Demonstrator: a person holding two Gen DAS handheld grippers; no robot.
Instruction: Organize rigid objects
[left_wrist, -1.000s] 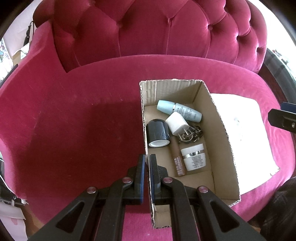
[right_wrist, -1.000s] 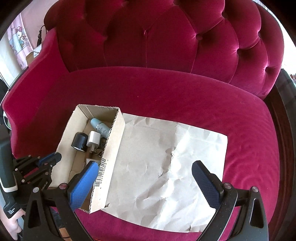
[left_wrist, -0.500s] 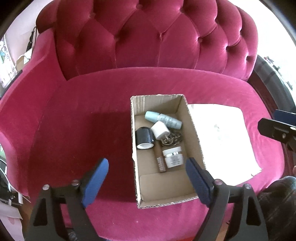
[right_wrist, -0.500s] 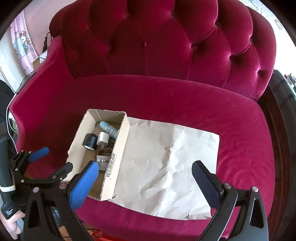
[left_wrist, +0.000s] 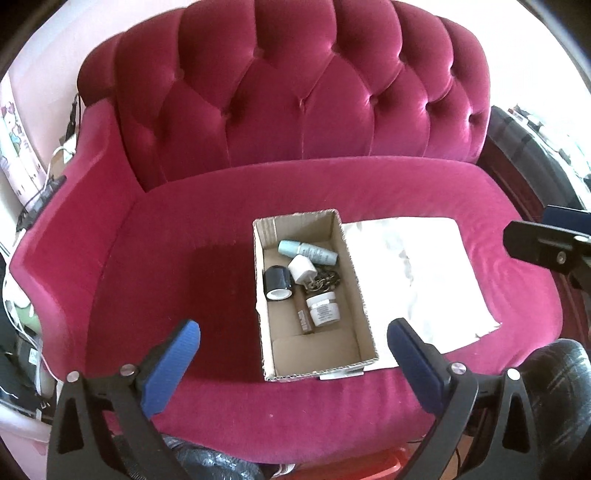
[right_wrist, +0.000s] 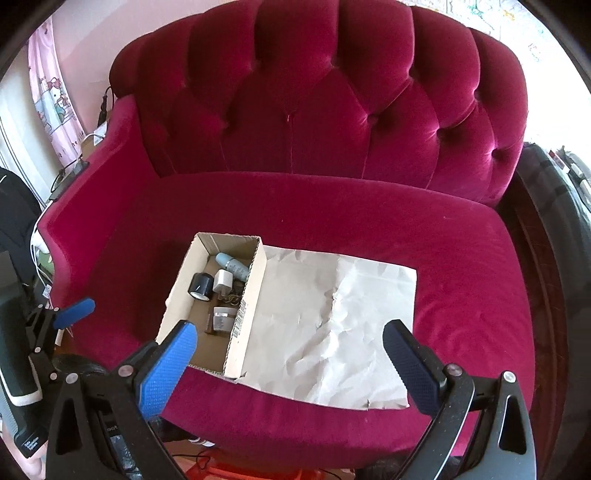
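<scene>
An open cardboard box (left_wrist: 355, 266) (right_wrist: 246, 314) rests on the red velvet sofa seat. Inside lie a light blue bottle (left_wrist: 307, 253), a white charger plug (left_wrist: 302, 267), a black jar (left_wrist: 277, 282), a white cream jar (left_wrist: 324, 313), a thin brown tube (left_wrist: 305, 322) and a metal chain (left_wrist: 328, 280). My left gripper (left_wrist: 292, 328) hovers above the box's near end. Its jaws are opening wide, with nothing held between them. My right gripper (right_wrist: 289, 328) is open and empty above the crumpled paper sheet (right_wrist: 332, 314) beside the box.
The sheet (left_wrist: 417, 273) lies flat against the box's right side. The tufted sofa back (right_wrist: 314, 103) rises behind, and an armrest (right_wrist: 92, 192) on the left has cables behind it. A dark rounded shape (left_wrist: 561, 387) sits at the lower right.
The left gripper, shut on the box's near left wall, has let go and opened wide. Both grippers have drawn up and back, so the box looks smaller. The right gripper stayed open.
</scene>
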